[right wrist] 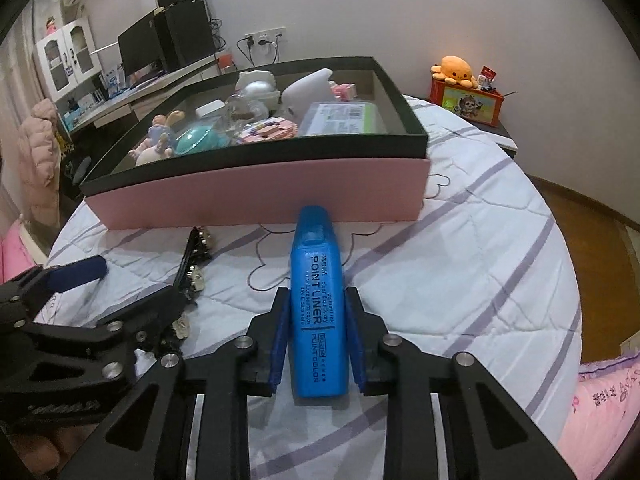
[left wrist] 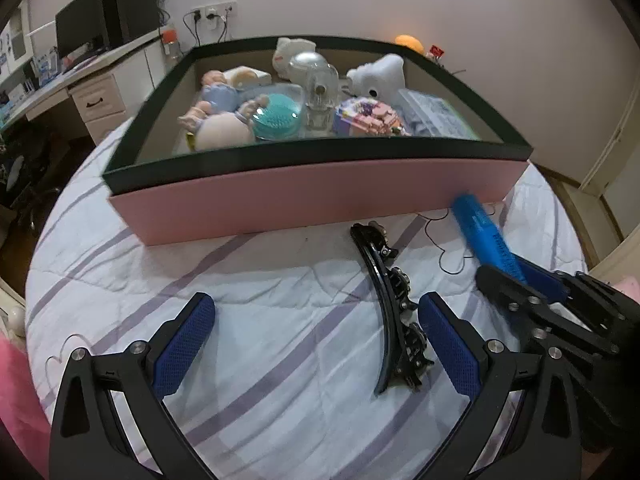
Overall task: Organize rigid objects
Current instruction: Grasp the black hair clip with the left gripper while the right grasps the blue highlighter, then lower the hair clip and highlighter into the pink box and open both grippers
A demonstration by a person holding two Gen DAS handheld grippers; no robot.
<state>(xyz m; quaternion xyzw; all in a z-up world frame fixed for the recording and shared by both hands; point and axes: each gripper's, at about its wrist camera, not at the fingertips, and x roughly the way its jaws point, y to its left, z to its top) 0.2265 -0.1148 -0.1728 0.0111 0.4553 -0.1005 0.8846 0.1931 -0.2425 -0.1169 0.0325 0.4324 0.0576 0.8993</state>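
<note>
A blue highlighter pen [right wrist: 318,320] is clamped between the pads of my right gripper [right wrist: 317,294], its cap pointing at the pink box wall. The left wrist view shows the same pen [left wrist: 486,236] and right gripper [left wrist: 520,280] at the right. My left gripper [left wrist: 316,304] is open low over the striped bedspread, holding nothing. A black curved hair clip [left wrist: 394,304] lies just inside its right finger [left wrist: 448,340]; the clip [right wrist: 192,264] also shows in the right wrist view. The pink box with a dark rim [left wrist: 320,156] holds several toys, a teal brush and a plastic case.
The box [right wrist: 256,168] takes up the far half of the bed; open bedspread [right wrist: 460,264] lies to its right and in front. An orange plush [right wrist: 456,66] sits on a red tin on a side table. A desk with a monitor [left wrist: 80,32] stands far left.
</note>
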